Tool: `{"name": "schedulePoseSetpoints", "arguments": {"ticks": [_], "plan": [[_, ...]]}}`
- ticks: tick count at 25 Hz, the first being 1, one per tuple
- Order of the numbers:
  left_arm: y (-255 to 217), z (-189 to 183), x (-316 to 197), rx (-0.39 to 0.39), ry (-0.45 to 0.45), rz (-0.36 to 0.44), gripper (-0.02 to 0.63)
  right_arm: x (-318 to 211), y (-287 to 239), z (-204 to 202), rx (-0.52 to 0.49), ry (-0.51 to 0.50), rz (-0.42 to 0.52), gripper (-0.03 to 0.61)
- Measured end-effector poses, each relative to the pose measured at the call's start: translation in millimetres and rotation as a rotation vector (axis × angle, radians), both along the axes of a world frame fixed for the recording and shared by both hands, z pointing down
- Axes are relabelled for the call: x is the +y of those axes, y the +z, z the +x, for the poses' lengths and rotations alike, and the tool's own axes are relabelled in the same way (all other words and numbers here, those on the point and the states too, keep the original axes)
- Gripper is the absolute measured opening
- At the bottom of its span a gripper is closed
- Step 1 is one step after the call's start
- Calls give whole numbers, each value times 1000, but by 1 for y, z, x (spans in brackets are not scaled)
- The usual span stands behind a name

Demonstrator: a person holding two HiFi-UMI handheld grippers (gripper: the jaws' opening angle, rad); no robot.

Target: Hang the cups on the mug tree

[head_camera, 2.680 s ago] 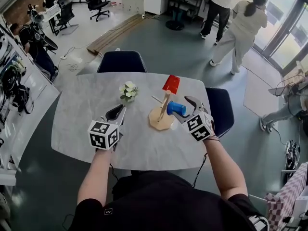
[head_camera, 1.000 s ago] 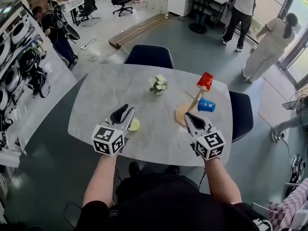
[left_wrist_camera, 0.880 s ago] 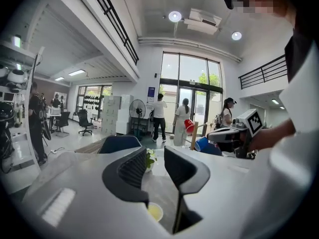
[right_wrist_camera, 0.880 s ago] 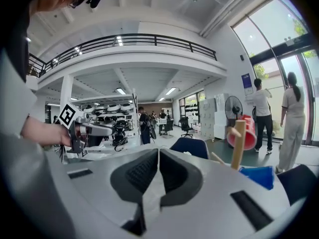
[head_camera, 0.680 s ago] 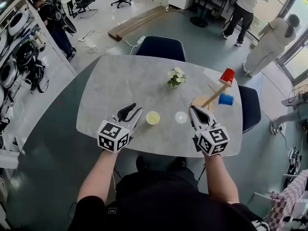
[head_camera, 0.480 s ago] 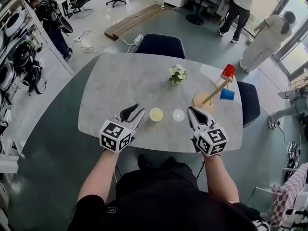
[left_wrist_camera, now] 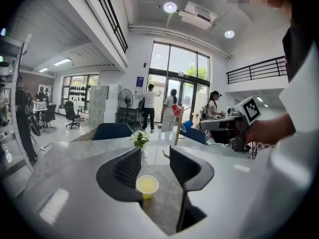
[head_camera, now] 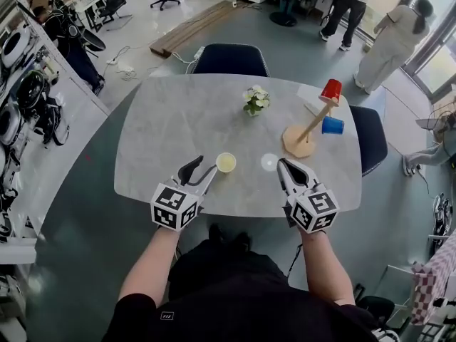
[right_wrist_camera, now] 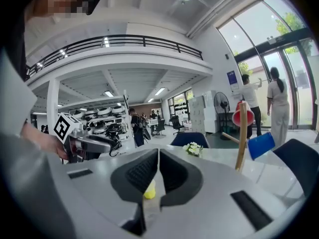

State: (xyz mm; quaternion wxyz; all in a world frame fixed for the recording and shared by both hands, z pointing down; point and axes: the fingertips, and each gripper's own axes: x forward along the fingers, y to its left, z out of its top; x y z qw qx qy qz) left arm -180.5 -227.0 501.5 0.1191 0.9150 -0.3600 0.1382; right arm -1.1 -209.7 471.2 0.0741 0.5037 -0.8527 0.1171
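Observation:
A small yellow cup (head_camera: 226, 162) stands upright on the grey marble table (head_camera: 164, 127), near its front edge. My left gripper (head_camera: 204, 167) is just short of it, open; its jaws have just been opening, and the cup (left_wrist_camera: 147, 185) shows in the gap between them, untouched. To the right, my right gripper (head_camera: 283, 163) is shut and empty, and the same cup (right_wrist_camera: 149, 190) shows past its fingers (right_wrist_camera: 141, 172). The wooden mug tree (head_camera: 302, 137) at the table's right carries a red cup (head_camera: 330, 91) on top and a blue cup (head_camera: 332, 125) on a side peg.
A small pot of white flowers (head_camera: 254, 100) sits at mid-table toward the back. Dark blue chairs stand at the far side (head_camera: 229, 59) and right end (head_camera: 370, 141). People stand beyond the table (head_camera: 388, 34). Equipment shelves line the left wall (head_camera: 21, 84).
The blue cup, earlier in my right gripper at the tree, now hangs on a peg. Both grippers have drawn back toward the near edge. The left jaws have spread wider beside the yellow cup.

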Motion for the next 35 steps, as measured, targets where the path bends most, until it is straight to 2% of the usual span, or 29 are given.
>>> {"name": "schedulePoseSetpoints", "arguments": {"ticks": [7,13,18,21,24,27,35], "plan": [[47,4,-10,3,73,-72,224,9,21,-8,18,43,-69,21],[97,1,-23,-25,172,-81,277,2,40,-24,-40,130,-107,21],[142,7,-29,-43,275,-99,330,2,62,-43,-66,160,-126,21],[167,16,-29,-66,315,-105,346,11,77,-44,-59,181,-151,21],[182,25,-31,-101,362,-72,385,19,92,-35,-69,231,-180,21],[193,36,-41,-119,376,-56,391,23,104,-28,-76,263,-197,21],[226,61,-49,-138,412,-129,388,22,105,-19,-66,309,-187,21]]}}
